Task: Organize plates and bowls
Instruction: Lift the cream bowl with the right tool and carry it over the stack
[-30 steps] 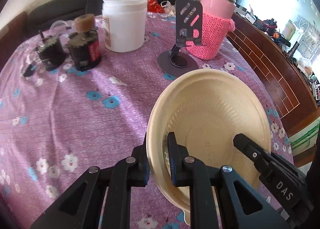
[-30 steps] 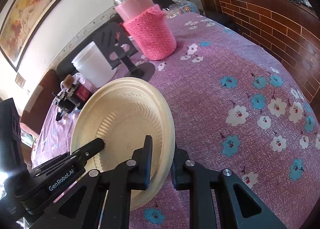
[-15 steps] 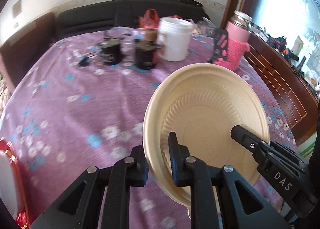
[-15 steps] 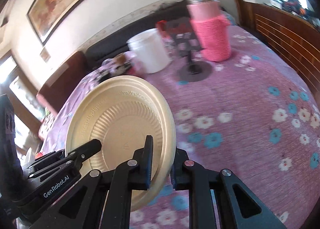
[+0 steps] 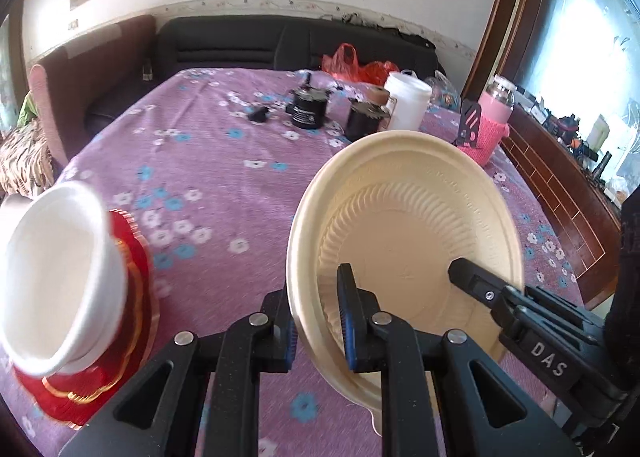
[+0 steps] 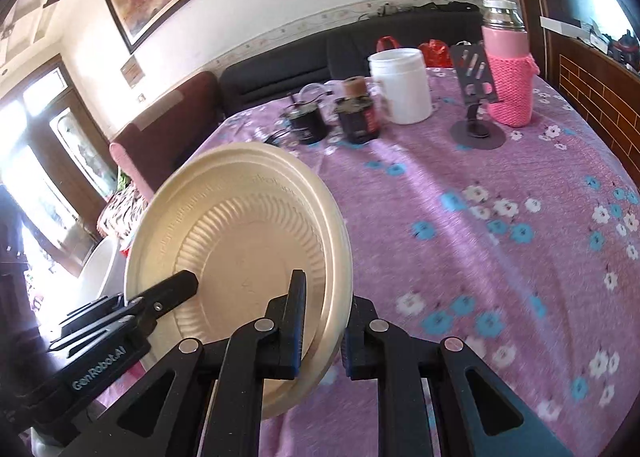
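A beige ribbed plate (image 5: 404,241) hangs tilted above the purple flowered tablecloth (image 5: 208,177), held from both sides. My left gripper (image 5: 314,297) is shut on its left rim. My right gripper (image 6: 326,297) is shut on the opposite rim of the plate (image 6: 240,241), whose edge looks layered there. Each view shows the other gripper's finger lying across the plate's face. To the left, a white bowl (image 5: 52,277) sits on a stack of red gold-edged plates (image 5: 132,297), blurred. The white bowl (image 6: 100,269) peeks out behind the beige plate in the right wrist view.
At the table's far side stand a white tub (image 5: 408,105), two dark jars (image 5: 308,109), a grey phone stand (image 6: 476,97) and a pink knit-covered flask (image 6: 508,69). A black sofa (image 5: 280,41) and a red bag (image 5: 356,65) lie behind. A wooden panel (image 5: 560,185) borders the table's right edge.
Both grippers have carried the plate back and to the left, a little higher. The jars and flask have receded, and the white bowl on red plates has come into view at left.
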Available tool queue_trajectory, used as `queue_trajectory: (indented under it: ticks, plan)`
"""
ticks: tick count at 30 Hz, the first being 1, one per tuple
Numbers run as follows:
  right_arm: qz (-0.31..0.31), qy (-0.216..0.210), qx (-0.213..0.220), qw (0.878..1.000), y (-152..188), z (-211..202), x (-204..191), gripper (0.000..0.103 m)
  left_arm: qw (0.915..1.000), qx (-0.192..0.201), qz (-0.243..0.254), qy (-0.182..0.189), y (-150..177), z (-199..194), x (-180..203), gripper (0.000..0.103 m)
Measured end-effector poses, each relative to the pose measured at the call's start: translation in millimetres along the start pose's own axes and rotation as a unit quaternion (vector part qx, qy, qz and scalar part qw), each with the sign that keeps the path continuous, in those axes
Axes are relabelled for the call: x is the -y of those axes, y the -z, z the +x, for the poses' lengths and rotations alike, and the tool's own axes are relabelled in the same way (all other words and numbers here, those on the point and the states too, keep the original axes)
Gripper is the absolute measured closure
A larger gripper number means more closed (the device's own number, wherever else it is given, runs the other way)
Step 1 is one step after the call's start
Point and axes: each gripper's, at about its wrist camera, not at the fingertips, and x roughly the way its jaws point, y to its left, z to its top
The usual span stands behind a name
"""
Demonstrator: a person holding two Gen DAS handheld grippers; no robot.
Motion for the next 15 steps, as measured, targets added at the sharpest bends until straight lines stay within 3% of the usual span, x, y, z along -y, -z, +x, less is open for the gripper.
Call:
queue_trajectory:
  ticks: [15]
  plan:
    - [-0.059, -0.025, 0.010, 0.998, 24, -25, -97, 0.086, 0.9953, 0.080, -0.036, -0.042, 27, -90, -63, 0.086]
